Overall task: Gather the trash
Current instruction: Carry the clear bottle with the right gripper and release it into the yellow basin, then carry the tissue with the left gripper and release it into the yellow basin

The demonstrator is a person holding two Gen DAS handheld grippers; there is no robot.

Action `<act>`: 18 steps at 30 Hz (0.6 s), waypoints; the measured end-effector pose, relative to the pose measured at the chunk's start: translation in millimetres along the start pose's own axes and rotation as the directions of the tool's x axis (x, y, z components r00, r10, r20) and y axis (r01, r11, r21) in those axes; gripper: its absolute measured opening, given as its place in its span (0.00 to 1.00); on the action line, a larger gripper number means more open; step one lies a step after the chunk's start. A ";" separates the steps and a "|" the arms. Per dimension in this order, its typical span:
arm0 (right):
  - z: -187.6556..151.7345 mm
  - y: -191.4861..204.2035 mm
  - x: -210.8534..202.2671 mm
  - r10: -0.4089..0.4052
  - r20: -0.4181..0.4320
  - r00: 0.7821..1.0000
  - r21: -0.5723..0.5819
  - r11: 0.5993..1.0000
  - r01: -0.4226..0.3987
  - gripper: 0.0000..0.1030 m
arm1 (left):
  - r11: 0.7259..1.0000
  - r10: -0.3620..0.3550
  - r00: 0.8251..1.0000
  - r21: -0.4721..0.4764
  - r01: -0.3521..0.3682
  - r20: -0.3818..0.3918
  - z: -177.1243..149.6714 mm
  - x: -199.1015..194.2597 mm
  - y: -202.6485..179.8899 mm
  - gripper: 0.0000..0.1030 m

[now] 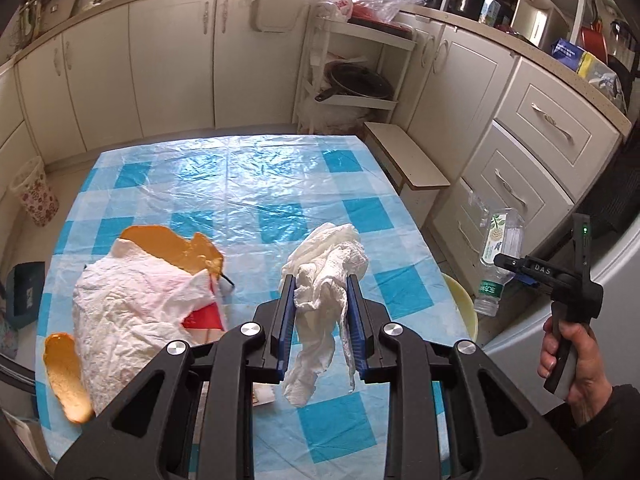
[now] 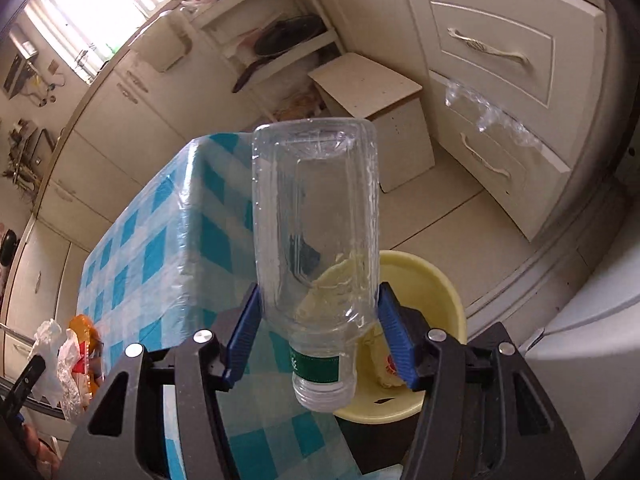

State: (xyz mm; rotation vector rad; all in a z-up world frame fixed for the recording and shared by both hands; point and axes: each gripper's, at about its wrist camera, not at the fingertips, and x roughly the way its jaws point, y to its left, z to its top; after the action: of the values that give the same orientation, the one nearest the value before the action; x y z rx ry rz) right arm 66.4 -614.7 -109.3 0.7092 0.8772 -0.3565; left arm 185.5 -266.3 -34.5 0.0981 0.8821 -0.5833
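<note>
My left gripper (image 1: pixel 320 292) is shut on a crumpled white paper towel (image 1: pixel 326 272), held above the blue-checked table (image 1: pixel 248 184). A white plastic bag with orange packaging (image 1: pixel 136 300) lies on the table to its left. My right gripper (image 2: pixel 318 304) is shut on an empty clear plastic bottle (image 2: pixel 316 216), neck toward the camera, with no cap on it. The bottle (image 1: pixel 496 256) hangs past the table's right edge in the left wrist view, above a pale yellow bin (image 2: pixel 424 292) on the floor that has crumpled trash inside. A hand (image 1: pixel 572 364) holds the right gripper's handle.
Cream cabinets and drawers (image 1: pixel 552 128) ring the room. A small white stool (image 1: pixel 404 160) stands by the table's far right corner, and a white shelf with a pan (image 1: pixel 352 80) stands behind it. A floral basket (image 1: pixel 34 192) sits on the floor at the left.
</note>
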 end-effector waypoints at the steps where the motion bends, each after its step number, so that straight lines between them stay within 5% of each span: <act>1: 0.4 -2.2 3.0 0.002 -0.008 1.000 0.013 1.000 -0.002 0.55 | 1.000 -0.003 1.000 0.010 0.004 -0.004 -0.9 2.0 -7.3 0.22; 10: 1.1 -8.9 25.3 -0.045 -0.112 0.993 0.063 0.997 0.053 0.64 | 0.996 -0.025 0.999 0.083 0.027 -0.020 -4.6 8.5 -45.5 0.22; 15: 13.9 -0.3 -16.3 0.065 0.024 0.998 0.103 0.992 -0.067 0.66 | 0.995 -0.053 0.998 0.087 0.057 -0.045 -5.8 20.8 -68.0 0.22; 18: 21.2 18.8 -61.2 0.109 0.167 0.980 0.048 0.992 -0.119 0.70 | 0.990 -0.081 0.995 0.108 0.087 -0.058 -5.3 29.8 -94.2 0.22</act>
State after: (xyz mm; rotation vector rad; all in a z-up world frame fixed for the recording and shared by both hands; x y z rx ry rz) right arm 52.1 -615.8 -43.4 0.7692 0.6690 -0.3344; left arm 147.5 -357.0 -45.9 0.1783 0.9086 -0.7109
